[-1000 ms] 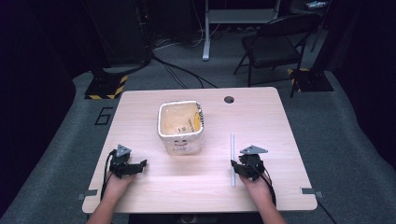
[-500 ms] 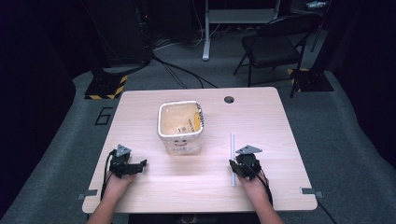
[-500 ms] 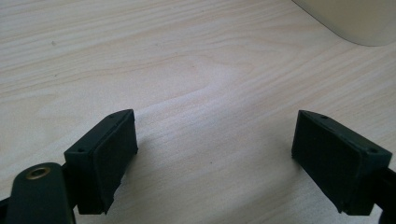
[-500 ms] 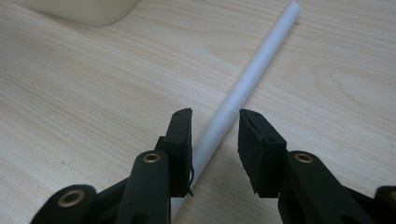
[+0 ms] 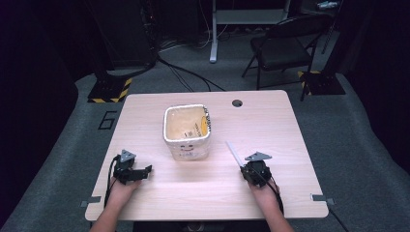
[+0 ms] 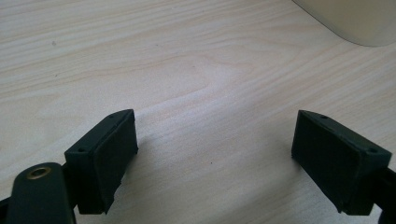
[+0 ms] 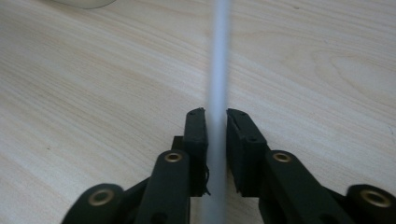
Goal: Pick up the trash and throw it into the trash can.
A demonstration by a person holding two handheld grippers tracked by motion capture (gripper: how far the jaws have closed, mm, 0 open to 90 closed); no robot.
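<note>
A pale wood-grain counter (image 5: 290, 121) stands on grey carpet (image 5: 358, 145) in a dark room, a black folding chair (image 5: 283, 48) beyond. The right tool (image 5: 241, 166) has just closed and clamps a thin white stick (image 5: 233, 152) at near right, beside a cream bin (image 5: 187, 131). The left tool (image 5: 145, 170) gapes, holding nothing, at near left.

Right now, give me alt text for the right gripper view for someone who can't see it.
The right gripper has its two black jaws shut on a thin white rod that runs straight up the middle of the view, blurred. Below it lies the light wooden table, with a white tub's edge at the top left.
</note>
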